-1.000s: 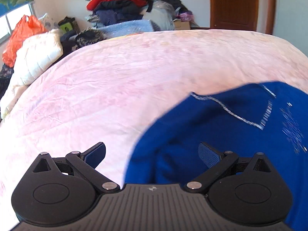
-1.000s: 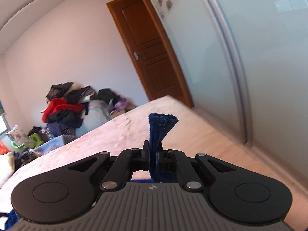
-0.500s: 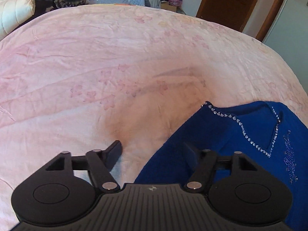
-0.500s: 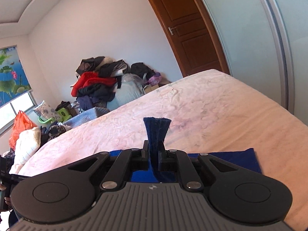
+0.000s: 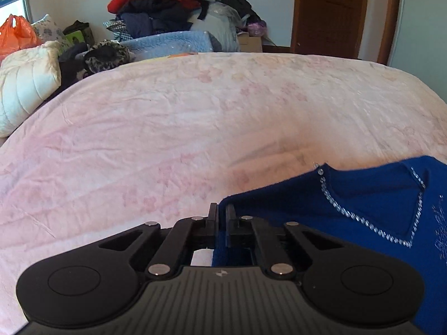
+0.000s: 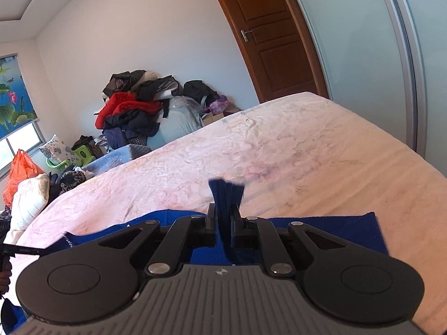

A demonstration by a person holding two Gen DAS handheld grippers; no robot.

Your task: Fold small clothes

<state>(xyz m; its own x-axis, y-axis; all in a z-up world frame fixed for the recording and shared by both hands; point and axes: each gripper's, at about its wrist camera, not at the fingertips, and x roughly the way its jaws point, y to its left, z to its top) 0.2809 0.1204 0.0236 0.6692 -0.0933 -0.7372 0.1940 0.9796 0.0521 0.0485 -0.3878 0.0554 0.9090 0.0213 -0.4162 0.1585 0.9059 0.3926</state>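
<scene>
Left wrist: left gripper (image 5: 221, 217) now clamped on blue top (image 5: 363, 209), previously open

The left tongs (image 5: 221, 220) pinch the edge of a blue sweater (image 5: 363, 217) with a beaded V-neckline, lying on the pink bed (image 5: 195, 117).

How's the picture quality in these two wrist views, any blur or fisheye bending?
Left wrist view: mostly sharp, daylit; the bed bulges with fisheye curve. Right wrist view: door bows strongly, and the blue top's pinched tip is motion-blurred.
</scene>
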